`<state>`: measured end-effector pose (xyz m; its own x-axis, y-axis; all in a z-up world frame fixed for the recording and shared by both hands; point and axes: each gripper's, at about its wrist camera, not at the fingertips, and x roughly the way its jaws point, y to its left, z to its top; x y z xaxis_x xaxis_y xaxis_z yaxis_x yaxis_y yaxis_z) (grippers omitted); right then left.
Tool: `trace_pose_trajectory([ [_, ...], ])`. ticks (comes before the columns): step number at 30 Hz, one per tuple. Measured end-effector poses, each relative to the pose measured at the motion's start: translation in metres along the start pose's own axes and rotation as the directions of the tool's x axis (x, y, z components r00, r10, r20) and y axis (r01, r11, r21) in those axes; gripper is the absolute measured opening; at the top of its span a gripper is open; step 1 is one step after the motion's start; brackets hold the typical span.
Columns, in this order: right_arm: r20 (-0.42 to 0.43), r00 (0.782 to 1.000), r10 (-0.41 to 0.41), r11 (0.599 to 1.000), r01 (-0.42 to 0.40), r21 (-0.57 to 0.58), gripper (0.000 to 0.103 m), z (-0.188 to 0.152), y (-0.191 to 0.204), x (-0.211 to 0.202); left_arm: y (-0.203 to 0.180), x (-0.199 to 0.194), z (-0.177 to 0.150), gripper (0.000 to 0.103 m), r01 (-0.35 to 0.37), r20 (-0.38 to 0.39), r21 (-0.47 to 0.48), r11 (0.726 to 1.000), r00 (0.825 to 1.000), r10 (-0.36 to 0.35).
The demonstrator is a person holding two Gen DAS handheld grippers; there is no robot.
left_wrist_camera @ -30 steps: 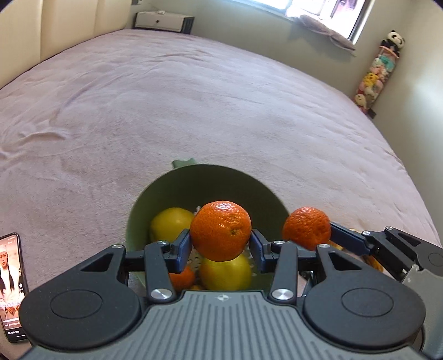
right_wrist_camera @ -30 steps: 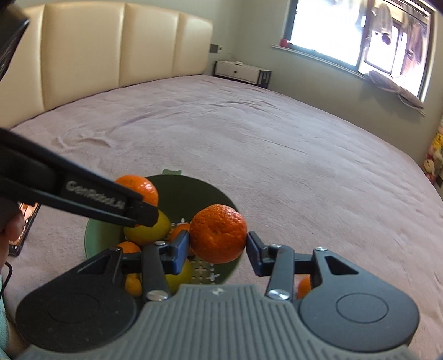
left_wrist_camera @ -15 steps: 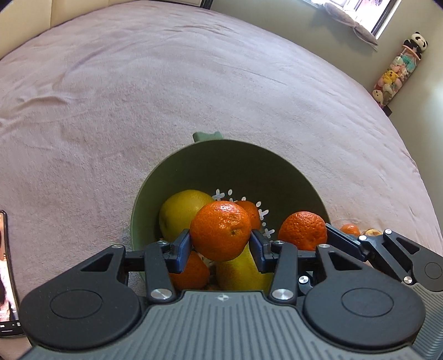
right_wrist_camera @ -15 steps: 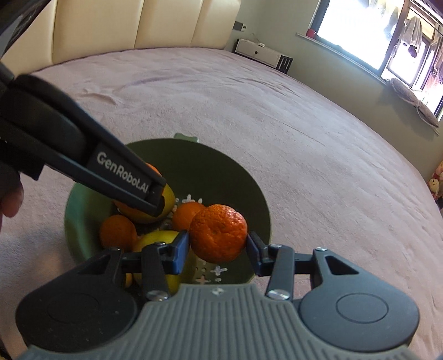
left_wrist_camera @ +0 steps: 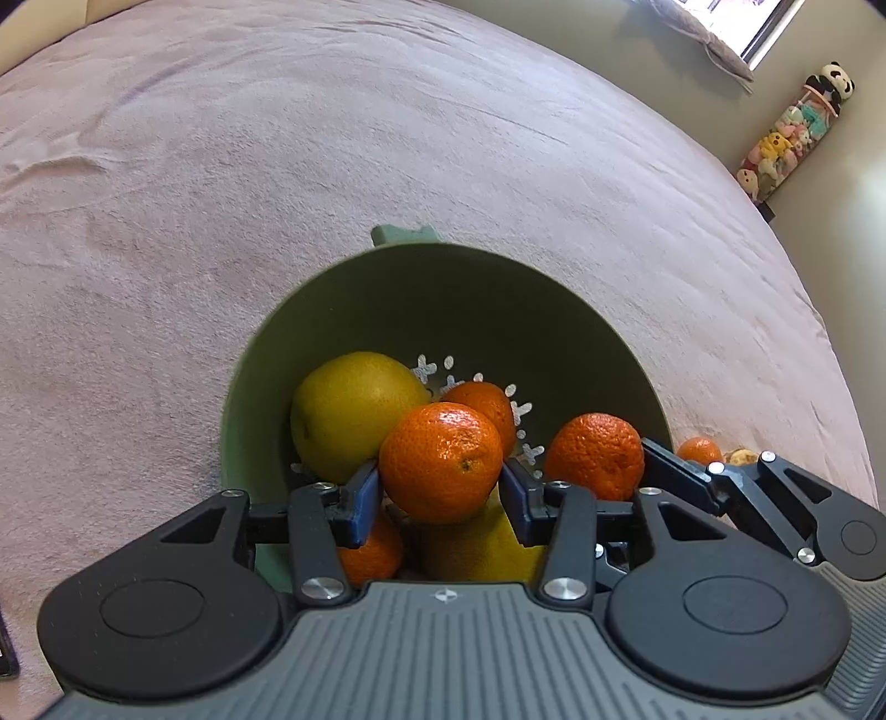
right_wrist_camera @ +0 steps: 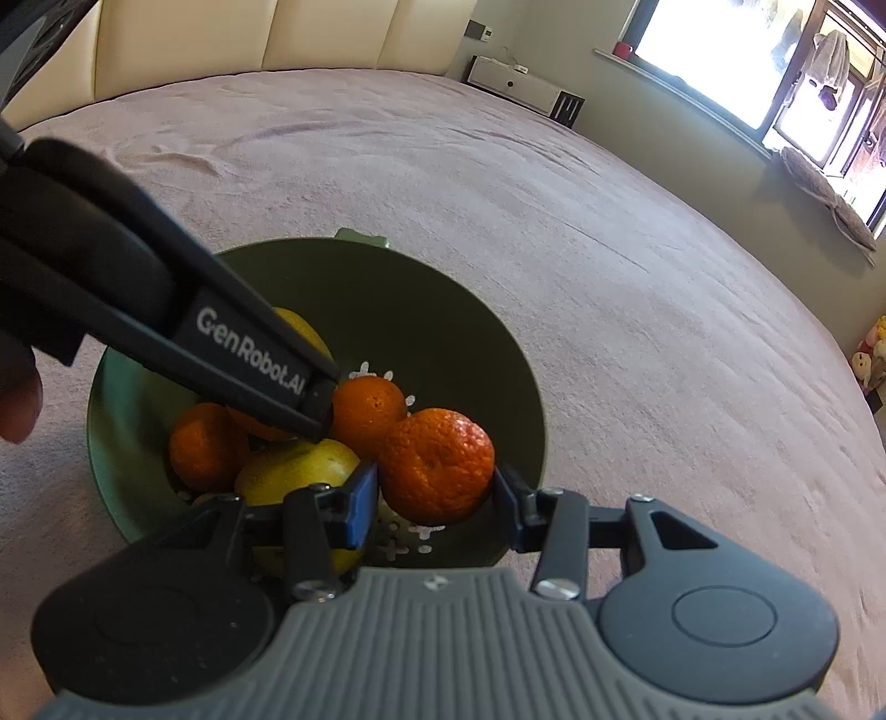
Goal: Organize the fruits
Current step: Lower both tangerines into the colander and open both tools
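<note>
A green colander bowl (left_wrist_camera: 498, 310) (right_wrist_camera: 443, 310) sits on the pink bedspread and holds yellow fruits (left_wrist_camera: 354, 410) and several tangerines. My left gripper (left_wrist_camera: 440, 495) is shut on a tangerine (left_wrist_camera: 440, 462) just above the fruit in the bowl. My right gripper (right_wrist_camera: 434, 498) is shut on another tangerine (right_wrist_camera: 437, 465) over the bowl's near right side; this tangerine shows in the left wrist view (left_wrist_camera: 595, 454) too. The left gripper's finger (right_wrist_camera: 221, 343) crosses the right wrist view above the bowl.
A loose tangerine (left_wrist_camera: 699, 448) and a pale fruit (left_wrist_camera: 742, 457) lie on the bedspread right of the bowl. A phone edge (left_wrist_camera: 5, 653) lies at the near left. A padded headboard (right_wrist_camera: 277, 33), a white cabinet (right_wrist_camera: 520, 83) and a window stand beyond the bed.
Both grippers have moved forward and down over the bowl with their tangerines still held. The bowl now looks larger and nearer in both views.
</note>
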<state>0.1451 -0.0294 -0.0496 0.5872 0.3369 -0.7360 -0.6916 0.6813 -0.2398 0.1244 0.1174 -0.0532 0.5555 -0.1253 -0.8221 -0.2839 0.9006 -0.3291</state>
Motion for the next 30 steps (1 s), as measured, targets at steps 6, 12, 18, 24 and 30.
trace_pose_trajectory([
  [6,0.004,1.000,-0.003,1.000,0.003,-0.011,0.043,0.001,0.006,-0.002,-0.002,0.000,0.000,0.053,-0.004,-0.004,0.002,1.000,1.000,0.004],
  [12,0.003,1.000,-0.004,1.000,0.004,-0.013,0.042,-0.002,0.007,-0.005,-0.002,0.001,0.001,0.067,-0.022,-0.019,0.004,1.000,1.000,0.022],
  [18,0.023,1.000,-0.017,1.000,0.017,-0.009,0.043,-0.002,0.005,-0.011,-0.005,-0.005,0.000,0.075,-0.028,-0.003,0.007,1.000,1.000,0.028],
  [24,0.045,0.999,-0.024,1.000,0.023,0.015,0.046,0.000,0.000,-0.021,-0.012,-0.019,-0.003,0.078,-0.030,0.044,0.037,0.999,0.999,0.028],
  [30,0.072,0.997,-0.023,0.999,0.020,0.045,0.048,-0.001,-0.004,-0.035,-0.022,-0.037,-0.005,0.083,-0.035,0.127,0.072,0.997,0.992,0.025],
])
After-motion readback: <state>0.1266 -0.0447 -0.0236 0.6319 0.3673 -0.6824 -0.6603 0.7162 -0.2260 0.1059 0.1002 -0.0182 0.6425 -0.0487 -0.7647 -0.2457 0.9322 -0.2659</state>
